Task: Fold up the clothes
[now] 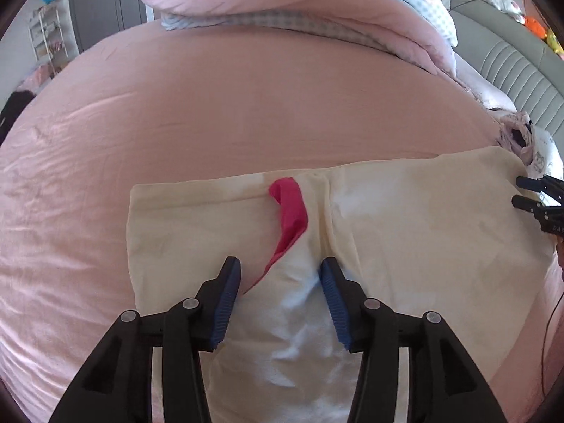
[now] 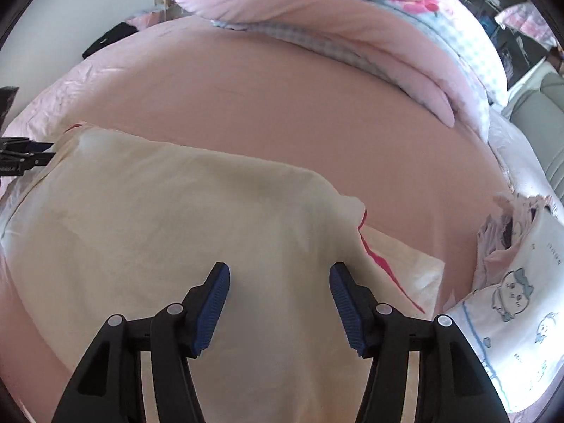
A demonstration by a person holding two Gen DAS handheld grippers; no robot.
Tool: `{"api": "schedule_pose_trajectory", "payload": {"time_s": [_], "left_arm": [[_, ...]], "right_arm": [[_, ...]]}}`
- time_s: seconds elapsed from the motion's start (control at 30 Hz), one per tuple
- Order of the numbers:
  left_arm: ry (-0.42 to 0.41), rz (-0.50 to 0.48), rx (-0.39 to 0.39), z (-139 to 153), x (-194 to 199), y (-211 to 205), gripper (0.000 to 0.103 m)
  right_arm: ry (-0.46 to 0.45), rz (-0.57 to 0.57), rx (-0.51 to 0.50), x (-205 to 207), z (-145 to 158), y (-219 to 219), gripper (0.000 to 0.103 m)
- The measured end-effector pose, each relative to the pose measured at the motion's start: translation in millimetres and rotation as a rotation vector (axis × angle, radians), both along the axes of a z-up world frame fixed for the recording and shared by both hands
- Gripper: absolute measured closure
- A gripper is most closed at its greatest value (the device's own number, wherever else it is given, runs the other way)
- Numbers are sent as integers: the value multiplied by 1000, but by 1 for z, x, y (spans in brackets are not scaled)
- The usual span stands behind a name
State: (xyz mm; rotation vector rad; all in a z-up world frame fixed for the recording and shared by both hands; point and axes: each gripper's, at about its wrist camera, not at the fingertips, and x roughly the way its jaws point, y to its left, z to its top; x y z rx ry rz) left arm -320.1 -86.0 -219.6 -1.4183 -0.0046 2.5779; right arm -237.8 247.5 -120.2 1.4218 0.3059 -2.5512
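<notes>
My left gripper (image 1: 280,275) hangs with its fingers apart and empty over the cream garment (image 1: 387,218) spread flat on the pink bed sheet (image 1: 246,105), near its red strip (image 1: 290,211), while my right gripper (image 2: 280,280) is likewise spread wide, holding nothing, above the same cloth.

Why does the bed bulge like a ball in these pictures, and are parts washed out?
Left wrist view: the fisheye lens bows the pink bed into a dome, corners dark; the cream garment glares white near the bottom. Right wrist view: same bulge, garment evenly lit, far quilt slightly soft.
</notes>
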Motion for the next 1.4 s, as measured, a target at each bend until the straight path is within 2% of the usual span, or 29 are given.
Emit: {"api": "schedule_pose_trajectory", "payload": {"time_s": [0.03, 0.1, 0.17, 0.23, 0.3, 0.37, 0.47, 0.53, 0.6, 0.67, 0.73, 0.8, 0.9, 0.97, 1.03, 1.1, 1.13, 1.2, 1.27, 1.3, 1.33, 1.37, 1.4], "left_arm": [[7, 34, 28, 2, -2, -6, 57], [21, 107, 92, 7, -7, -19, 57], [47, 157, 81, 19, -6, -22, 57], [59, 190, 77, 31, 5, -24, 57], [50, 203, 88, 40, 25, -25, 57], [66, 228, 97, 45, 56, -31, 57], [75, 281, 127, 43, 106, -30, 56], [51, 330, 174, 33, 137, -26, 56], [40, 402, 268, 21, 171, -26, 56], [27, 487, 383, 5, 200, -23, 56], [3, 551, 421, -11, 216, -18, 56], [1, 559, 454, -18, 217, -17, 56], [35, 575, 518, -18, 212, -22, 56], [40, 602, 590, -21, 202, -30, 55], [57, 615, 592, -20, 191, -33, 55], [82, 615, 577, -19, 178, -32, 54], [95, 606, 555, -18, 170, -30, 54], [98, 610, 546, -20, 152, -30, 54], [111, 629, 565, -22, 141, -31, 53], [117, 643, 564, -21, 137, -31, 53], [108, 640, 558, -19, 136, -31, 54], [98, 635, 551, -17, 136, -30, 77], [82, 616, 549, -16, 134, -30, 93]], "right_arm": [[-13, -40, -27, -7, -8, 3, 49], [-23, -179, -145, -26, -7, 28, 57], [9, -256, -193, -37, 0, 40, 57], [67, -296, -156, -36, 8, 42, 55], [27, -324, -174, -30, 14, 47, 54], [-15, -332, -246, 0, 23, 49, 54], [42, -343, -247, 75, 41, 47, 54], [28, -407, -267, 120, 39, 65, 51], [-7, -493, -307, 156, 34, 89, 50], [-52, -591, -372, 184, 15, 108, 50], [-109, -648, -435, 204, -3, 120, 51], [-144, -664, -488, 213, -15, 120, 50], [-67, -694, -540, 213, -13, 121, 50], [-71, -722, -628, 204, -18, 127, 46], [-83, -767, -713, 201, -27, 134, 37], [-37, -803, -783, 196, -33, 136, 33], [-12, -815, -806, 193, -36, 136, 25], [44, -801, -788, 183, -38, 133, 18], [57, -807, -700, 172, -34, 120, 18], [53, -803, -673, 154, -37, 118, 35], [35, -804, -694, 147, -39, 121, 75], [18, -805, -715, 140, -40, 125, 83], [3, -808, -739, 135, -41, 128, 90]]}}
